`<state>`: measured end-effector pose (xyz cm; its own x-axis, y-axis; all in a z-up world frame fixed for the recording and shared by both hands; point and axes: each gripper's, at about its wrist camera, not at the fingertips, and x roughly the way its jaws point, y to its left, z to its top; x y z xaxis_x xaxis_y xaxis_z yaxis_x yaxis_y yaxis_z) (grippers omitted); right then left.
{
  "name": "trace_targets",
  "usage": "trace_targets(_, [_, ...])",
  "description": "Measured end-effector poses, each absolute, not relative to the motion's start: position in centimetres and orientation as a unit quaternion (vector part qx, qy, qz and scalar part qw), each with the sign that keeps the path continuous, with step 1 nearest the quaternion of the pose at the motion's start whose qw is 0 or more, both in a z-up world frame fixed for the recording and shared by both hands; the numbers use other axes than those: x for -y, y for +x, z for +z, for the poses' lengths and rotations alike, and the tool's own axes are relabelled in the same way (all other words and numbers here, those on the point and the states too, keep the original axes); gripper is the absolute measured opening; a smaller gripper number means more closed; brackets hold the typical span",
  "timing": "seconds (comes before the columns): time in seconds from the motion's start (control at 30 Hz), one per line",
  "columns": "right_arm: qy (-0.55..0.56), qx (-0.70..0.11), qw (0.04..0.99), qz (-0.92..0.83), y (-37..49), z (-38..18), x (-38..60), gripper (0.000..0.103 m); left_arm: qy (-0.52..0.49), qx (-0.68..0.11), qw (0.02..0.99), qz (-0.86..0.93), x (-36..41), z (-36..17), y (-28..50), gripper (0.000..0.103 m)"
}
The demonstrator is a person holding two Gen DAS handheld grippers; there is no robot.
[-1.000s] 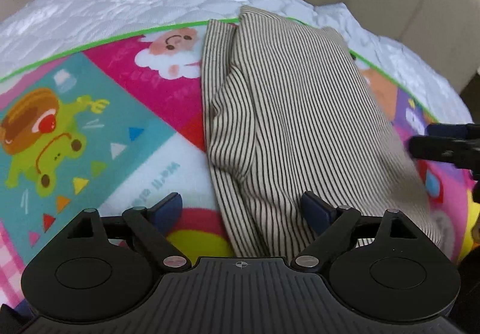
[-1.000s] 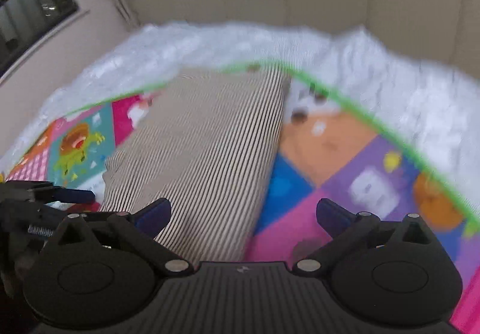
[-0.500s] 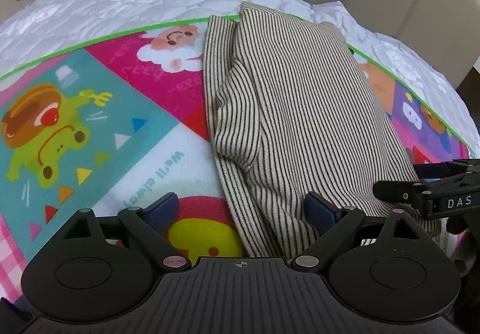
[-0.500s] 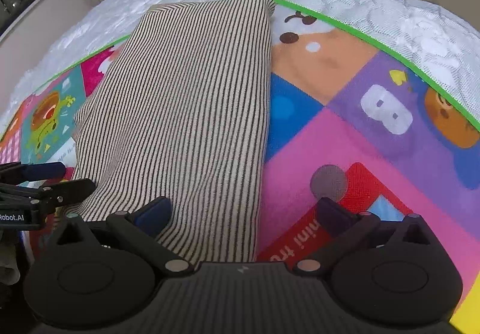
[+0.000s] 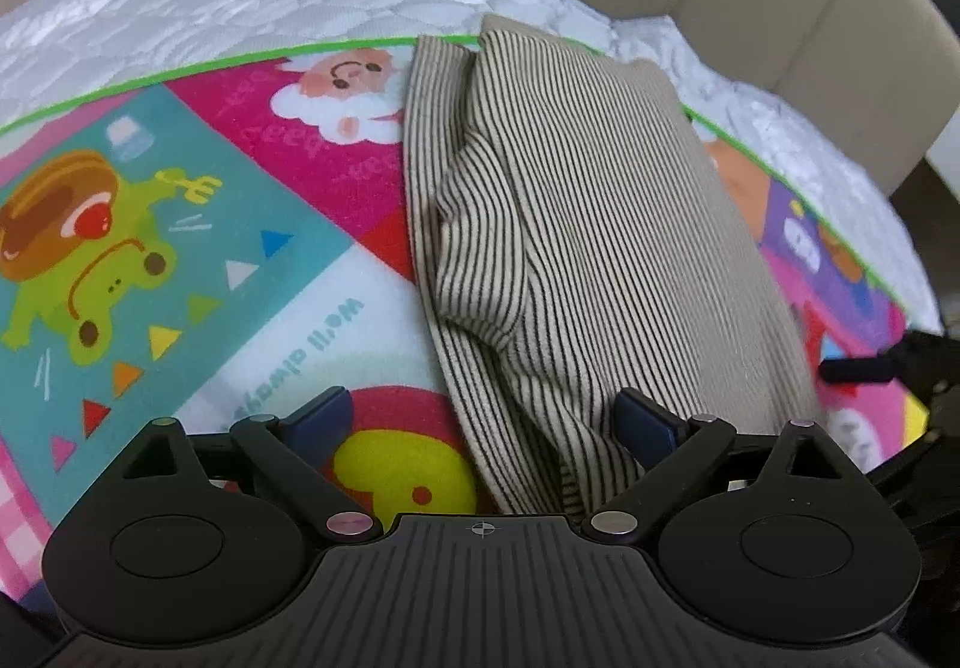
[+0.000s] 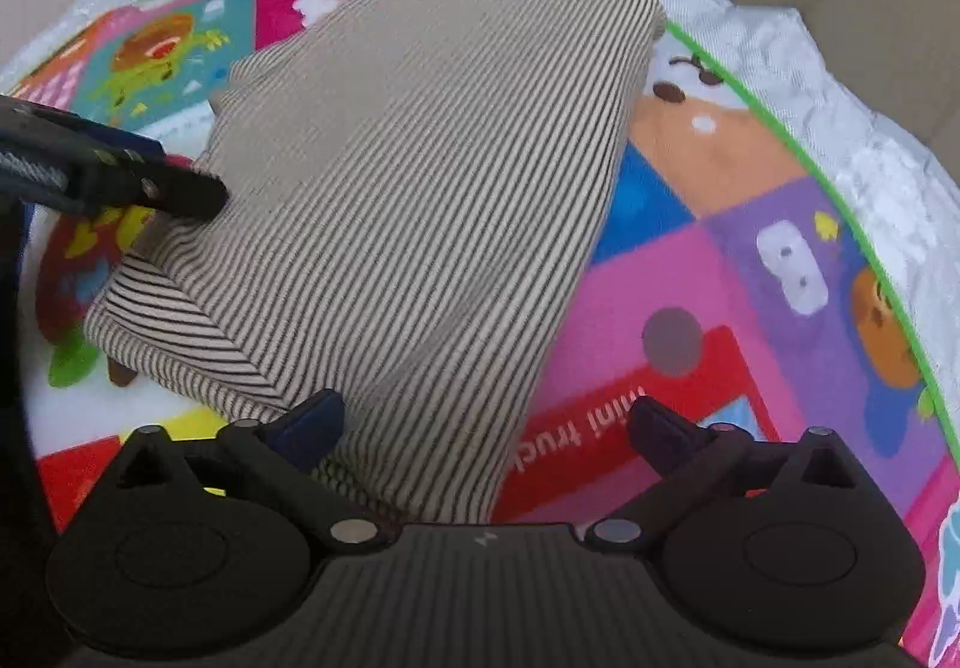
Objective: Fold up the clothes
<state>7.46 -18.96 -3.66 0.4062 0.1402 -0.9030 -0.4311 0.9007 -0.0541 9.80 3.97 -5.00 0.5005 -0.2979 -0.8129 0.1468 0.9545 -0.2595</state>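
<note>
Striped garment (image 5: 600, 224): folded into a long panel, lying on the cartoon play mat (image 5: 180, 248) atop the quilted bed (image 5: 240, 2). Change over the last second: both grippers have dropped to its near end, so a lengthwise fold looks next. Left gripper (image 5: 483, 419): low at the near-left corner, jaws apart, astride the hem. Right gripper (image 6: 486, 425): near-right corner, jaws apart, nothing held
</note>
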Motion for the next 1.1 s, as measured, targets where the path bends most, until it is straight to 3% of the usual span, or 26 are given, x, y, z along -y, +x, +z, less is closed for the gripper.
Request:
trace_targets(0.27, [-0.283,-0.447,0.825,0.197,5.1,-2.4,16.9,0.102,-0.129,-0.476,0.867,-0.075,-7.0,-4.9,10.6,0.097])
trace_targets(0.43, [-0.29,-0.368,0.847,0.25,1.7,0.2,15.3,0.085,-0.127,-0.478,0.867,-0.066,-7.2,-5.0,10.7,0.098])
trace_targets(0.5, [-0.286,-0.361,0.84,0.288,0.5,0.3,14.0,0.084,-0.123,-0.478,0.867,-0.067,-7.1,-5.1,10.7,0.098])
trace_targets(0.8, [-0.375,-0.324,0.813,0.306,-1.9,-4.9,9.2,0.084,-0.114,-0.475,0.868,-0.083,-6.6,-4.7,10.4,0.099])
trace_targets(0.9, [-0.321,-0.345,0.834,0.288,-0.6,-4.1,10.1,0.066,-0.089,-0.461,0.878,-0.095,-5.9,-3.9,9.6,0.101])
trace_targets(1.1, [-0.047,-0.459,0.849,0.26,5.1,-2.2,16.2,0.065,-0.056,-0.443,0.886,-0.125,-5.3,-2.5,6.9,0.103])
